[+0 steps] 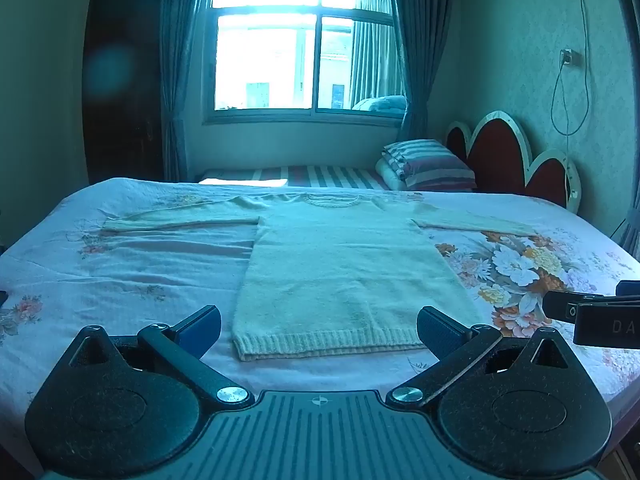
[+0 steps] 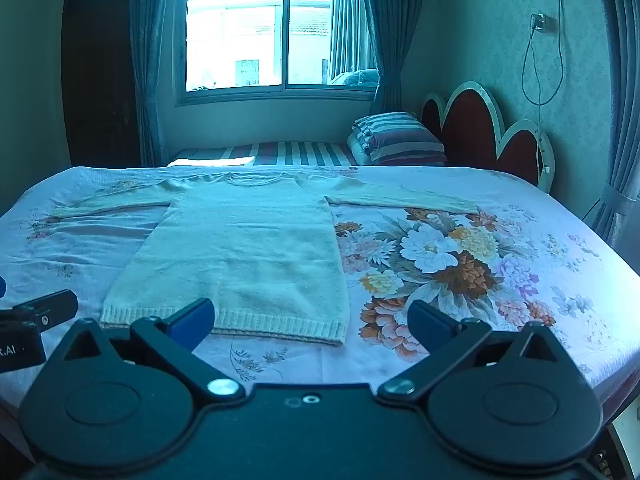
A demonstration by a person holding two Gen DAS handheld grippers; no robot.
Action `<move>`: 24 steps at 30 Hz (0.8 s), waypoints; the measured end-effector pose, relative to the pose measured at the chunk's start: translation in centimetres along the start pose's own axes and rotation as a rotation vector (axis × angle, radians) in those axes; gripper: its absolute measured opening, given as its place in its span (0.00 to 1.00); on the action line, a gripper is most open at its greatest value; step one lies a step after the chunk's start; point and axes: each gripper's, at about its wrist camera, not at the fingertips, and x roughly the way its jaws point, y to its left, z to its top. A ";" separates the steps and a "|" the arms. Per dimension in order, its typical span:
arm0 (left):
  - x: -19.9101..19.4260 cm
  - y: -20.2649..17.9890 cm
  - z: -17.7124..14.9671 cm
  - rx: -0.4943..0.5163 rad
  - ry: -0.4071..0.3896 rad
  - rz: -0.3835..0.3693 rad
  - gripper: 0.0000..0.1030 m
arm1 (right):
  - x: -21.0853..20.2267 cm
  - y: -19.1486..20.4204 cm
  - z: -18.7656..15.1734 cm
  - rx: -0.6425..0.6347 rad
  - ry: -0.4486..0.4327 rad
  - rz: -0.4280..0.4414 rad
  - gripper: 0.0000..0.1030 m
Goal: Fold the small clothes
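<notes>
A: Jaws on both sides spread wide, nothing in either. Left gripper sits low, just short of the ribbed hem; right gripper is off the hem's right corner, over bare sheet.

B: And the garment?

A: Pale cream long-sleeved knit sweater, flat on the bed with the floral-print sheet, hem toward the cameras, neckline far, both sleeves straight out sideways. Probably laid that way so each sleeve can be folded inward cleanly.

B: Why are the grippers down at the hem end?

A: My guess: start pose, one per side, ready to take the bottom corners or reach up for the sleeves. No fold made yet, as it lies.

B: Anything else?

A: Striped pillow and red scalloped headboard on a second bed behind, well apart. Window backlights everything, so the knit's texture is hard to read.
</notes>
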 end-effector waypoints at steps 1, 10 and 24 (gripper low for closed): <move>0.0 0.1 0.0 0.000 0.001 -0.001 1.00 | 0.0 0.0 0.0 0.000 0.001 0.001 1.00; 0.3 -0.3 0.3 0.019 0.008 0.016 1.00 | 0.0 0.2 0.0 0.000 0.001 0.002 1.00; -0.1 0.1 0.4 0.011 0.000 0.015 1.00 | -0.1 0.3 0.4 -0.002 -0.003 0.007 1.00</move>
